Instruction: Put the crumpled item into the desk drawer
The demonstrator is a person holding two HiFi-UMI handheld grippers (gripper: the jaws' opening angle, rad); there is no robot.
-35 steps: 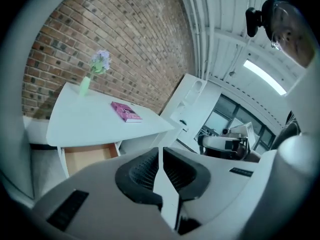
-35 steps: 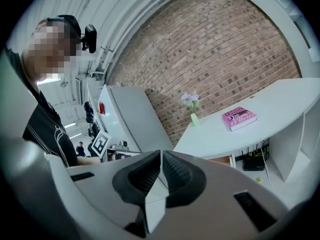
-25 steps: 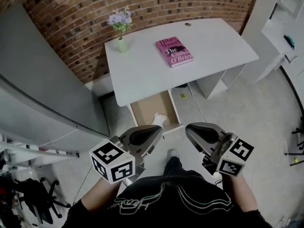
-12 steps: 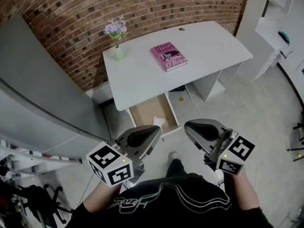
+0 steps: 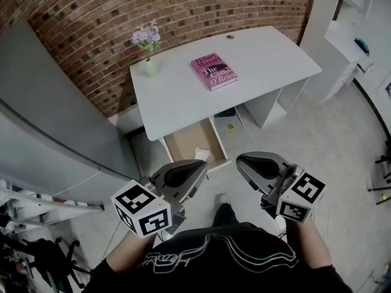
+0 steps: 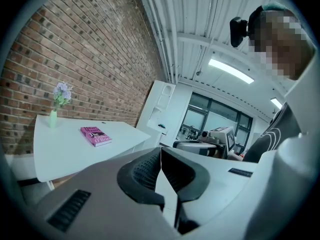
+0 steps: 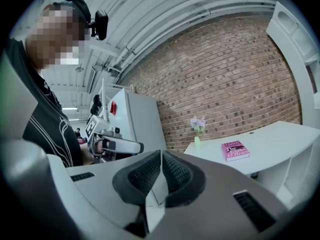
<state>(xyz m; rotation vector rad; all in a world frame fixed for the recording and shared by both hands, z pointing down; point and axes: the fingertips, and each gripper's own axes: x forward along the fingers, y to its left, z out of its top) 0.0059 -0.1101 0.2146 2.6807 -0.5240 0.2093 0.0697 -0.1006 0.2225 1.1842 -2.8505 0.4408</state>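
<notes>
The white crumpled item (image 5: 201,154) is lying inside the open desk drawer (image 5: 183,143), near its front edge, so the placing is looking done, with perhaps only shutting the drawer remaining. The left gripper (image 5: 194,171) and right gripper (image 5: 247,163) are hovering apart from the desk (image 5: 244,72), jaws pressed together on nothing. The left gripper is partly covering the drawer's front, and the item is showing too small to identify

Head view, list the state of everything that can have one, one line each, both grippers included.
Drawer: open.
Crumpled item: lying in the drawer, near its front.
Book: closed, flat on the desk.
Vase: upright, flowers in it.
Left gripper: jaws together, nothing between them.
Right gripper: jaws together, nothing between them.
</notes>
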